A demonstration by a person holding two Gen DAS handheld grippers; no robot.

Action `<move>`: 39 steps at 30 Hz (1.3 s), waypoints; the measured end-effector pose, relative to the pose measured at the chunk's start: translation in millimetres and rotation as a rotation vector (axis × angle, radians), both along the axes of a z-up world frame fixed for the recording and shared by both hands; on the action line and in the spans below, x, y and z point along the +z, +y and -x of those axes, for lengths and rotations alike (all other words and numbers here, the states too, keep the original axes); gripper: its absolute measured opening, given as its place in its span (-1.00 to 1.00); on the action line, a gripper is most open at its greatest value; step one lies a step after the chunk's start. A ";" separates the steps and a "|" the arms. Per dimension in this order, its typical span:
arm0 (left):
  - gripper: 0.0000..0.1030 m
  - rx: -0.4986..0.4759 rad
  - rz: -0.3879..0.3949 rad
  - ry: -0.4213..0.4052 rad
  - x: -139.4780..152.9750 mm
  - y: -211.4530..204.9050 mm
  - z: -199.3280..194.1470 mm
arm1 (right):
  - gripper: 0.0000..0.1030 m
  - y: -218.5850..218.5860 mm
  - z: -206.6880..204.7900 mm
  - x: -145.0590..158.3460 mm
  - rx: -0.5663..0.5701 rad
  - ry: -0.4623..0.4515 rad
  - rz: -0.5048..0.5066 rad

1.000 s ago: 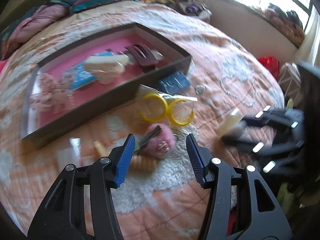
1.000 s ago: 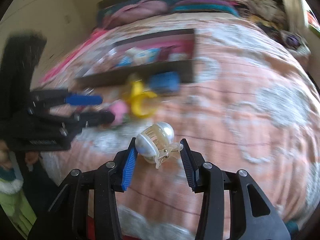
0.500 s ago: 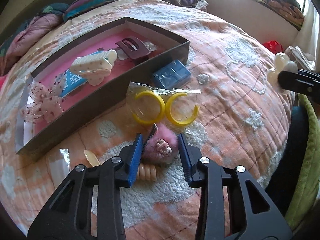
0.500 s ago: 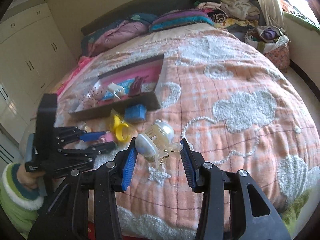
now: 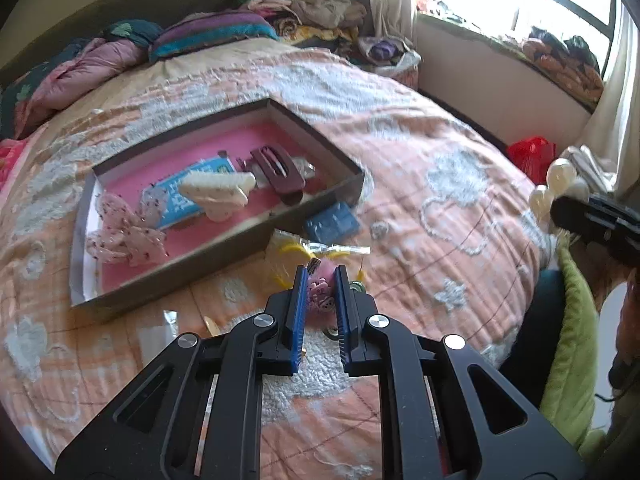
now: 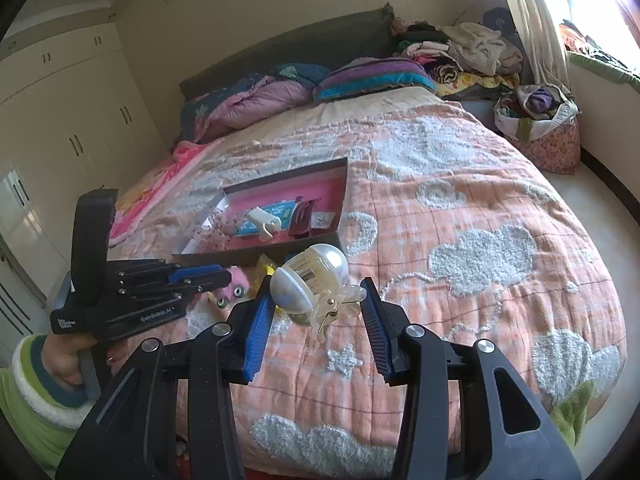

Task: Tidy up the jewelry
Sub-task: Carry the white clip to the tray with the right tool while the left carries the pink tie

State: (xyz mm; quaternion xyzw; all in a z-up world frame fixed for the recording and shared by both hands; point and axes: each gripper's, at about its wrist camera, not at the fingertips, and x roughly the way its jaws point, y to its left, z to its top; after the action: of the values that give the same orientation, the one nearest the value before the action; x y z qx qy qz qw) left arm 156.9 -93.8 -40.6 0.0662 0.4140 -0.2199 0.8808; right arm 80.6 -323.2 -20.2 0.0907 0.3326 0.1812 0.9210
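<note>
A pink pompom clip (image 5: pixel 320 288) is pinched between the nearly shut jaws of the left gripper (image 5: pixel 321 284) just off the tray's (image 5: pixel 224 248) near edge; it could be dragged against that wall. One pearl claw clip (image 6: pixel 310 280) is held loosely in the half-open right gripper (image 6: pixel 316 300) and could be dropped. Four pieces are counted in the tray.

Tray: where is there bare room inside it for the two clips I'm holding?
The tray has bare pink floor along its far wall, behind the brown clip and blue card. Its near half is crowded by the cream clip and spotted bow.
</note>
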 end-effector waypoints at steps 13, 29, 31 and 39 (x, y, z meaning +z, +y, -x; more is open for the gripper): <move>-0.87 0.053 0.038 -0.103 50.6 14.1 14.8 | -0.20 -2.2 21.9 30.1 -0.009 -0.083 -0.014; -0.87 0.187 0.108 -0.216 102.4 66.4 -9.1 | -0.20 21.4 2.4 76.8 0.031 -0.162 0.008; -0.87 0.198 0.115 -0.226 105.9 71.6 -11.1 | -0.20 26.5 -2.3 82.5 0.039 -0.175 0.015; -0.87 0.225 0.144 -0.244 113.0 88.2 -25.0 | -0.20 44.5 -21.6 103.0 0.053 -0.232 0.029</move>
State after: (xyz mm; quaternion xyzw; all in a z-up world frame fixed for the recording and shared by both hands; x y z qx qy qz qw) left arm 181.9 -5.6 72.5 -0.0174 0.2923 -0.1393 0.9460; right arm 102.3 -278.7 82.7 0.0468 0.2288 0.2100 0.9494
